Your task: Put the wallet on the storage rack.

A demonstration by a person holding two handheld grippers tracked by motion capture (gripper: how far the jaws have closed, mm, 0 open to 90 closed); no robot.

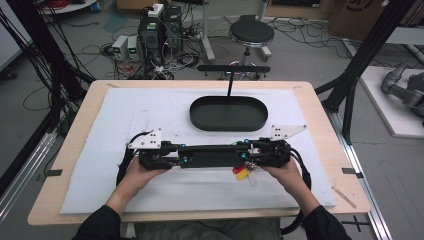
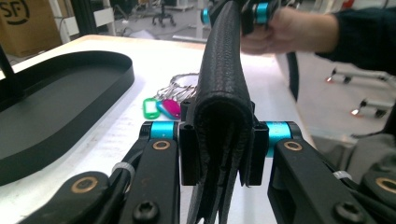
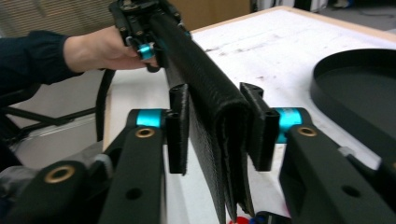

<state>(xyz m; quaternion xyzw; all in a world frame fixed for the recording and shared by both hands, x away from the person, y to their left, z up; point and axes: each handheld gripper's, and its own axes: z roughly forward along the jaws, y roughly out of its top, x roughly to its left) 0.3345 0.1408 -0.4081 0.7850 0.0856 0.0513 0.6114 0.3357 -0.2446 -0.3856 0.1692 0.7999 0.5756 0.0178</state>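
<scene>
— In the lower middle of the high view, how many grippers are there, and what is between them?

— Two. The left gripper [image 1: 172, 161] and the right gripper [image 1: 248, 156] face each other, and one long black leather case [image 1: 210, 156] is stretched between them, above the white mat [image 1: 125, 115].

— How do the jaws stand?

— In the left gripper view the left gripper [image 2: 218, 156] pinches one end of the case [image 2: 219, 112]; both pads press on it. In the right gripper view the right gripper [image 3: 220, 133] has the other end of the case [image 3: 212, 107] between its jaws; the left pad touches it, but a small gap shows at the right pad, so the jaws are somewhat spread.

— Other things?

— One black oval tray [image 1: 228, 113] in the upper middle of the mat. One bunch of keys with coloured tags [image 1: 243, 172] under the case; in the left gripper view I count one green and one pink tag [image 2: 161, 108].

— Any writing?

— On the cardboard box [image 2: 23, 23] in the upper left of the left gripper view, the letters "SF".
</scene>
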